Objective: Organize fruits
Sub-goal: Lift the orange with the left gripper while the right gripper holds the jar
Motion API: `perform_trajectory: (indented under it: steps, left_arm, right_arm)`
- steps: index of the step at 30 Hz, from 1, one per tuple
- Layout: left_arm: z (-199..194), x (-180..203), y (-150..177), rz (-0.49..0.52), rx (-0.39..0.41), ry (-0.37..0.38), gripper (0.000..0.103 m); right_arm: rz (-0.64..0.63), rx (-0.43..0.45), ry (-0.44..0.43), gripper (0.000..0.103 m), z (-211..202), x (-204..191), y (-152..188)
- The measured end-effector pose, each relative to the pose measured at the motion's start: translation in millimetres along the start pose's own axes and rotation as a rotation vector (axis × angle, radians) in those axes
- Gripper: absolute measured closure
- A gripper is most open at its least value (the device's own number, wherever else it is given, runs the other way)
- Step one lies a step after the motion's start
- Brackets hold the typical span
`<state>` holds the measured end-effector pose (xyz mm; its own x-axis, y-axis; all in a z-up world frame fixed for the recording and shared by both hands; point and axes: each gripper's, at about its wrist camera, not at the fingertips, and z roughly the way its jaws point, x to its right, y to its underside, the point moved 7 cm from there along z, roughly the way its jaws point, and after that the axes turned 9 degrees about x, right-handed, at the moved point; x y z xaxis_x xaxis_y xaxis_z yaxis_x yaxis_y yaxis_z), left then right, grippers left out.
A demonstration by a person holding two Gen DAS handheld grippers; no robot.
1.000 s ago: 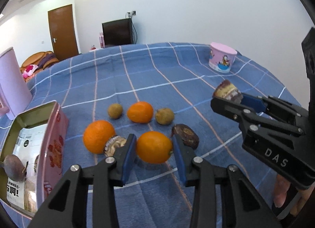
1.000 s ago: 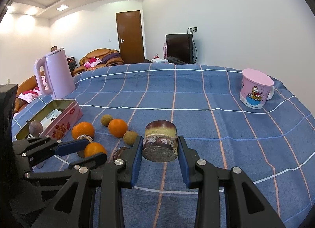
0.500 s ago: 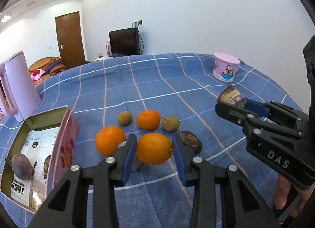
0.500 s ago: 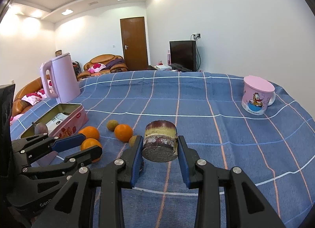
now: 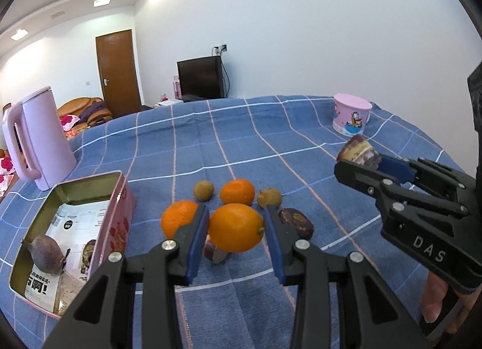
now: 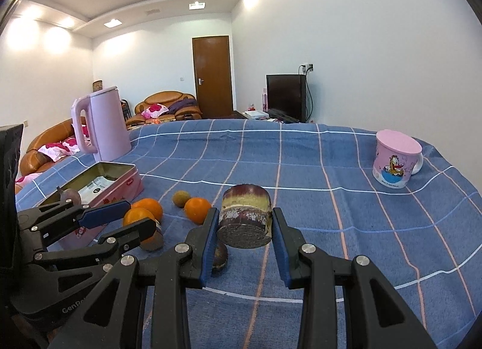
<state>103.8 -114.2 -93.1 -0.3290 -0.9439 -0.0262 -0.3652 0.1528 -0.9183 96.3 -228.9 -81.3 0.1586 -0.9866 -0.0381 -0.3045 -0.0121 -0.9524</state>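
Holding orange (image 5: 236, 227) off table (image 5: 241, 138): left gripper (image 5: 236, 239) clamped on it. Right gripper (image 6: 243, 233) clenched on cut purple fruit chunk (image 6: 244, 218), type unclear. Orange hides most of brown piece (image 5: 214, 253) below. Tin (image 5: 113, 222) holds one dark fruit (image 5: 45, 254), near corner cut off.

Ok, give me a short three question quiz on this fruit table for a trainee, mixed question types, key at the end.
1. True or false: the left gripper is shut on an orange.
2. Multiple choice: what already lies in the pink tin? A) a dark purple fruit B) an orange C) a mug
3. Short answer: what does the right gripper hold?

Key:
1. True.
2. A, the dark purple fruit.
3. A dark cut fruit piece with a yellow band, lifted off the blue checked cloth.
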Motion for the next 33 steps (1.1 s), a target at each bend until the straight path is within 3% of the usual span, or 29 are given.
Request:
perform_trajectory:
  steps: [7, 10, 18, 21, 23, 24, 30, 33]
  left_arm:
    - [-7, -8, -1, -0.026, 0.027, -0.019, 0.064]
    - [-10, -8, -3, -0.030, 0.042, -0.023, 0.075]
    - [-8, -15, -1, -0.055, 0.020, -0.023, 0.074]
    - [-9, -27, 1, -0.077, 0.016, -0.042, 0.064]
    - [-11, -37, 3, -0.086, 0.014, -0.058, 0.047]
    - [-13, -42, 5, -0.092, 0.009, -0.066, 0.044]
    - [-38, -62, 26, -0.120, -0.029, -0.090, 0.039]
    - [-59, -63, 29, -0.111, 0.004, -0.078, 0.034]
  right_arm:
    - [-0.012, 0.030, -0.010, 0.067, -5, -3, -3]
    - [-0.016, 0.040, -0.013, 0.067, -7, -4, -4]
    - [-0.022, 0.045, -0.013, 0.067, -8, -6, -4]
    - [-0.019, 0.044, -0.012, 0.067, -8, -5, -4]
    - [-0.017, 0.045, -0.012, 0.067, -8, -4, -5]
    - [-0.016, 0.045, -0.012, 0.067, -8, -4, -5]
    - [-0.006, 0.061, -0.011, 0.067, -11, -1, -6]
    - [0.005, 0.076, -0.008, 0.067, -24, -3, -6]
